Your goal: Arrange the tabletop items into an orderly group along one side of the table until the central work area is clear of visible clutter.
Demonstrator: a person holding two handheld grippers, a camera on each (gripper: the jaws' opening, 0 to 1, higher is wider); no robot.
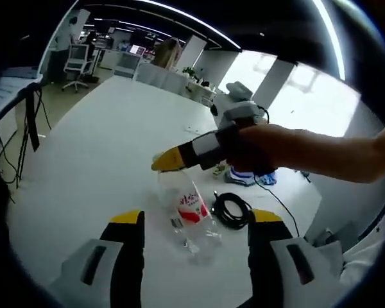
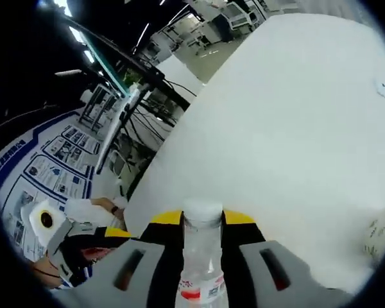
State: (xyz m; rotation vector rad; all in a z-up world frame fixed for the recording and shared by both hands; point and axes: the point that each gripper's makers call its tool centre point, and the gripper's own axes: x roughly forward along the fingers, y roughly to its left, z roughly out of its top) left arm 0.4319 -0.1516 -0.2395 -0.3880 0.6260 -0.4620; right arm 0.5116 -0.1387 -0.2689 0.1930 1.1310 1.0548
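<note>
Left gripper view: the left gripper (image 1: pixel 196 221) rises from the bottom edge with its two yellow-tipped jaws standing wide apart and nothing between them. Just beyond, at lower centre, a clear plastic bottle (image 1: pixel 187 212) with a red-and-white label stands on the white table (image 1: pixel 102 154). The right gripper (image 1: pixel 170 160), held by a hand (image 1: pixel 260 147) that enters from the right of the frame, meets the bottle at its top. To the lower right of the bottle lies a coiled black cable (image 1: pixel 231 208); further back, beneath the hand, sits a small blue-and-white item (image 1: pixel 240 176) whose kind cannot be told. An office with desks and chairs fills the upper left. Right gripper view: the right gripper (image 2: pixel 202 221) rises from the bottom edge, its jaws clamped on the bottle (image 2: pixel 201 256) just below the white cap (image 2: pixel 202 212). The table (image 2: pixel 295 128) spreads across the right and centre of the frame. At lower left the left gripper (image 2: pixel 93 247) appears, held by a hand (image 2: pixel 106 205).
</note>
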